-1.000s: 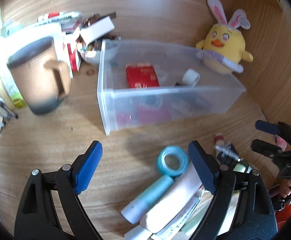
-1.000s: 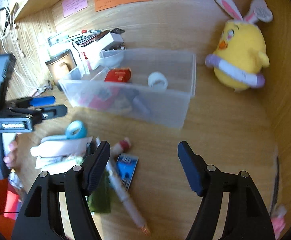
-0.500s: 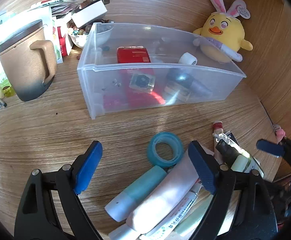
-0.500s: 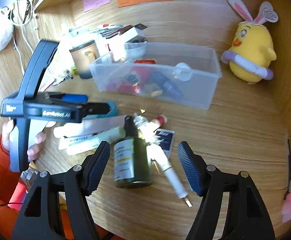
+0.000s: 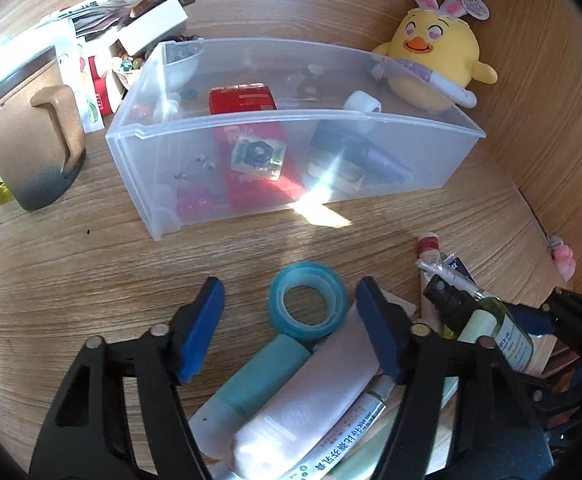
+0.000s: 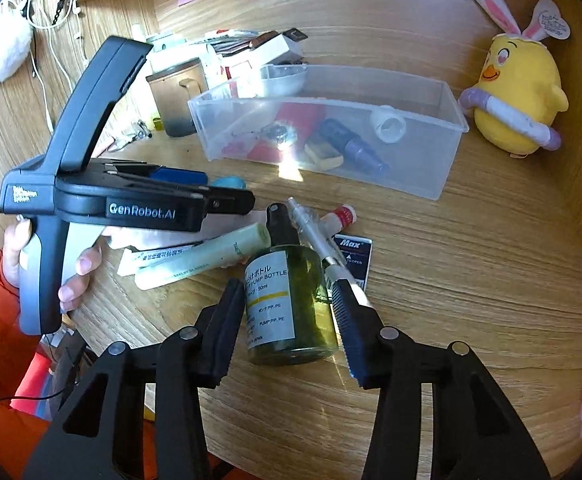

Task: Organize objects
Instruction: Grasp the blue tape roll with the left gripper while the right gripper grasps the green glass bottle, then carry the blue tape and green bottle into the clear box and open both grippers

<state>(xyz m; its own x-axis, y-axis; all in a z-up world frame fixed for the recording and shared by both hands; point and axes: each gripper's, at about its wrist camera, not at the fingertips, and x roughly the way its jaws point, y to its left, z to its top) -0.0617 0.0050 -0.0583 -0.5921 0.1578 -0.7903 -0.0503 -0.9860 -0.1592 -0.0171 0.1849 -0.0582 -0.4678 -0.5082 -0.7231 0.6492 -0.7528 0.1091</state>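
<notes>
On the wooden desk lies a pile of toiletries in front of a clear plastic bin (image 5: 251, 120) that holds a red box, a dark bottle and small items. My left gripper (image 5: 291, 292) hovers over a teal tape roll (image 5: 307, 306), a teal tube (image 5: 263, 376) and a pink tube (image 5: 303, 408). Its jaws are closing, and the roll sits between them untouched on the left side. My right gripper (image 6: 289, 292) is closing on a green pump bottle (image 6: 291, 300) lying flat, with both pads against its sides.
A brown mug (image 5: 31, 136) and stacked boxes stand left of the bin. A yellow plush chick (image 5: 435, 64) sits at the back right by the wooden side wall. A pen (image 6: 323, 248), a dark Max box (image 6: 353, 256) and a red-capped tube (image 6: 341, 216) lie beside the bottle.
Both pairs of jaws have narrowed. The right gripper has come down around the green bottle, which now lies between its pads. The left gripper has edged closer to the tape roll.
</notes>
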